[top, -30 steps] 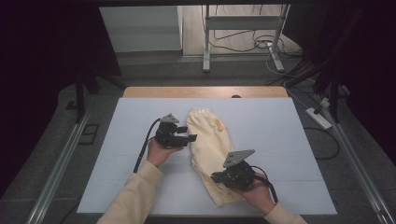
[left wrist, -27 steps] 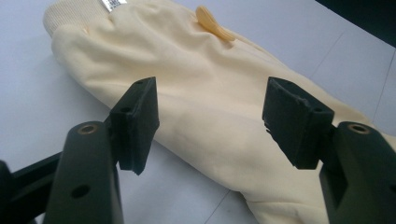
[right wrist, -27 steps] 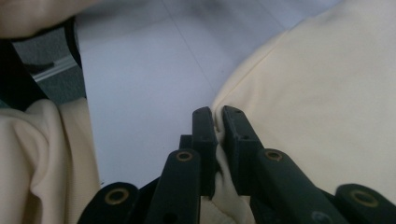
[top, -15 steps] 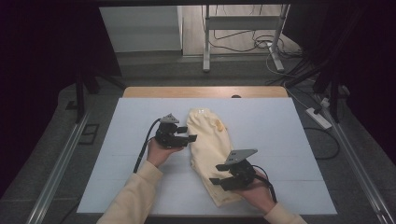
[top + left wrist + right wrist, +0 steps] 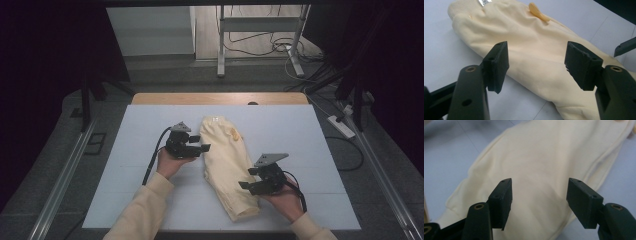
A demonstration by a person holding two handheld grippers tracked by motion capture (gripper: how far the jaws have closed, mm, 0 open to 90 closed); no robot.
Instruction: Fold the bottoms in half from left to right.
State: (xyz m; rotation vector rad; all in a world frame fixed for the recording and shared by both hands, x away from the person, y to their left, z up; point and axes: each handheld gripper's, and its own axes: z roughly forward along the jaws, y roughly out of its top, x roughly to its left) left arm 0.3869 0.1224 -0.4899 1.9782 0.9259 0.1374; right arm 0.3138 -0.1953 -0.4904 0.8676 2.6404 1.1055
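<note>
The right gripper [image 5: 250, 186], its jaws just opened and nothing between them, hovers at the lower right edge of a folded cream garment [image 5: 227, 160] lying lengthwise on the white table [image 5: 310, 145]. The cloth lies free beneath the spread pads. Across the garment, the left gripper [image 5: 202, 143] is likewise released, jaws wide, pointing at the cloth's upper left edge without gripping it. A small yellowish tab [image 5: 538, 12] sits near the garment's far end, beside a label [image 5: 484, 2] at its ribbed hem.
</note>
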